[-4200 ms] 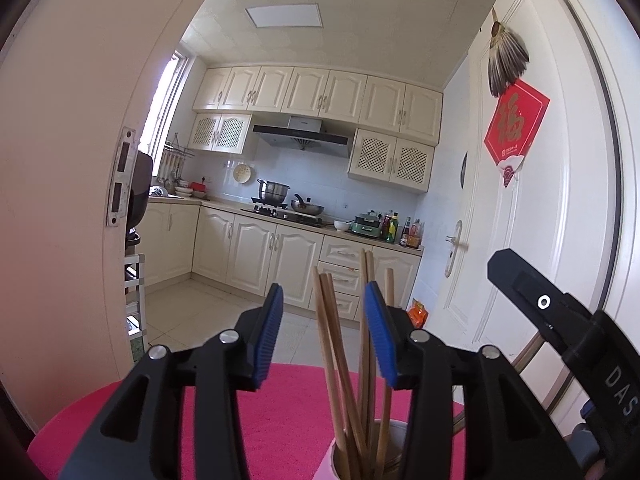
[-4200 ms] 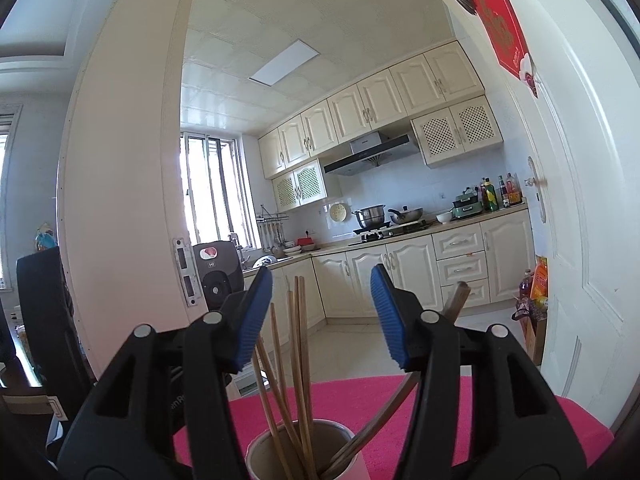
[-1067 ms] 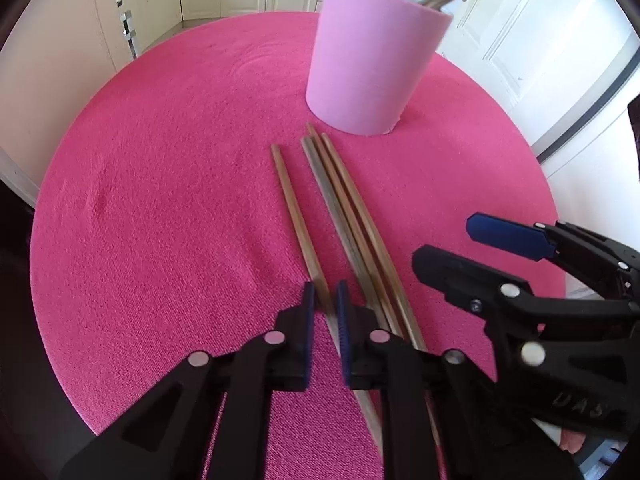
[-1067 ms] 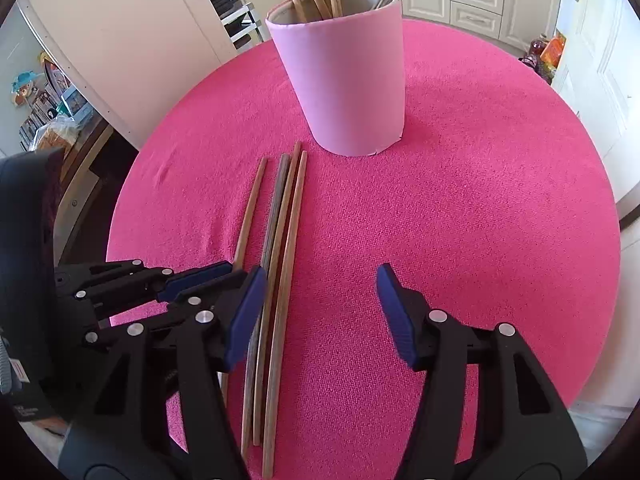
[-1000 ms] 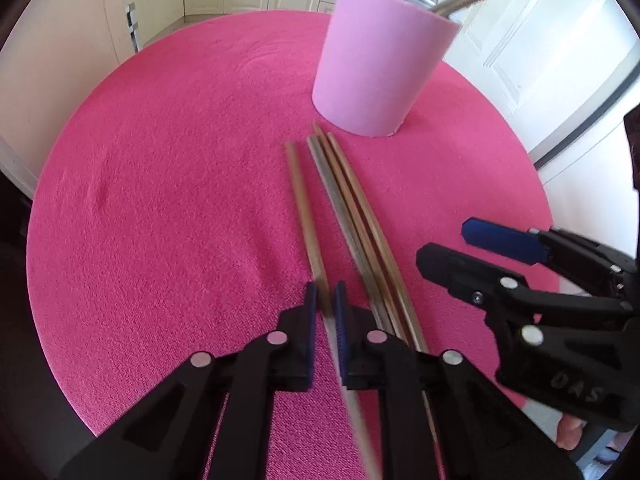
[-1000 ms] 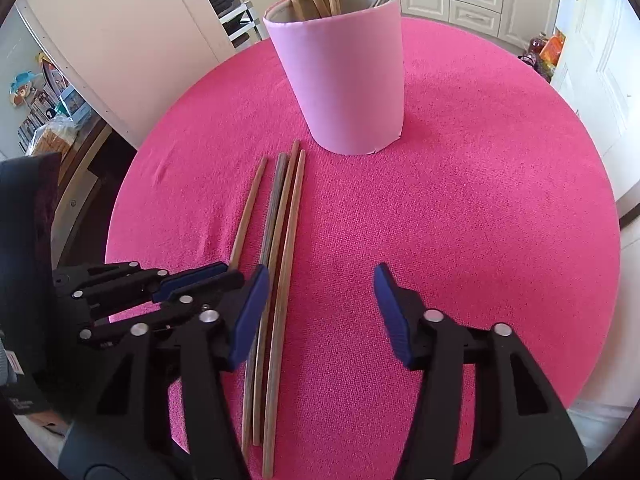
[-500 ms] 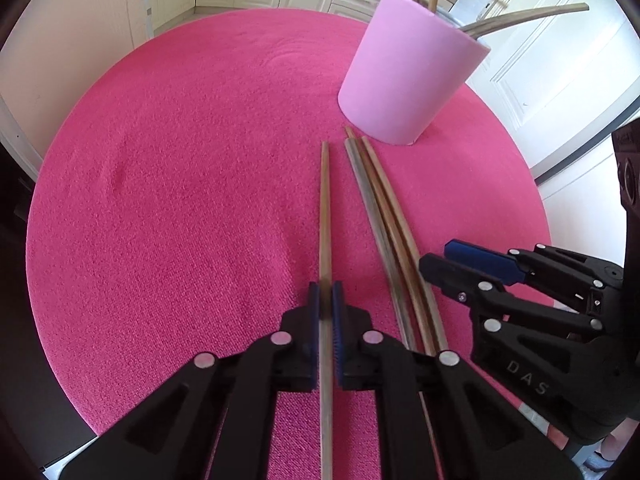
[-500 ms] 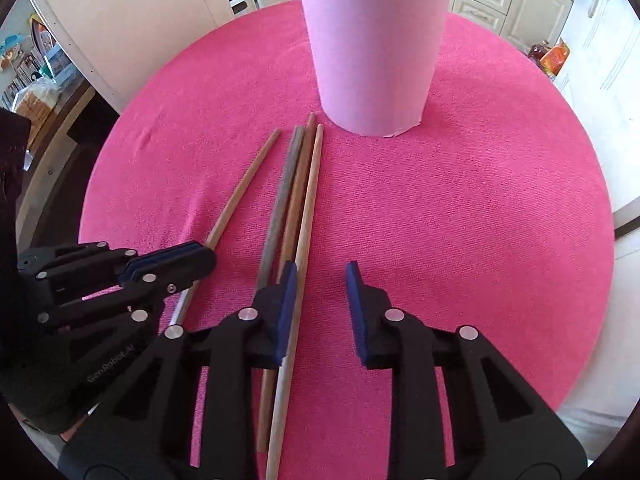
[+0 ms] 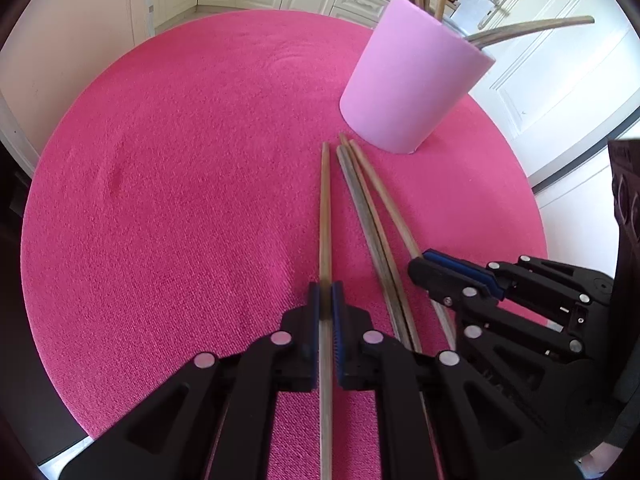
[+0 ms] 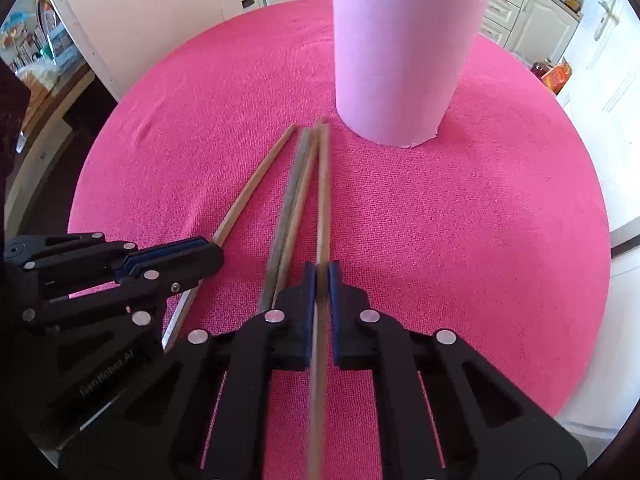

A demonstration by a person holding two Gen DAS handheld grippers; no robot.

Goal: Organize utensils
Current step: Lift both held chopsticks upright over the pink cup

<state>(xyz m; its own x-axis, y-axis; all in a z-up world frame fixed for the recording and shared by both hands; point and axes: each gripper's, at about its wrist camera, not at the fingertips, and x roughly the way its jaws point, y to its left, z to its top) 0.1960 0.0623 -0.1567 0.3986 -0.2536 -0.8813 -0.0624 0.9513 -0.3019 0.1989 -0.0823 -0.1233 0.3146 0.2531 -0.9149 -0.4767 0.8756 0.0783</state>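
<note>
On pink table (image 9: 180, 160), left tongs (image 9: 325, 300) clamping chopstick (image 9: 325, 216), right tongs (image 10: 319, 280) clamping another chopstick (image 10: 323, 200)

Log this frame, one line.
left tool: shut on leftmost chopstick | right tool: shut on rightmost chopstick | pink cup: upright

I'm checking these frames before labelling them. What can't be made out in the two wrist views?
- Left wrist view: the near end of the chopstick in the left gripper runs off the bottom edge.
- Right wrist view: the chopstick in the right gripper is blurred near the lens.
- Both views: the pink cup hides the lower ends of the utensils inside; their tops are cut off by the frame.
</note>
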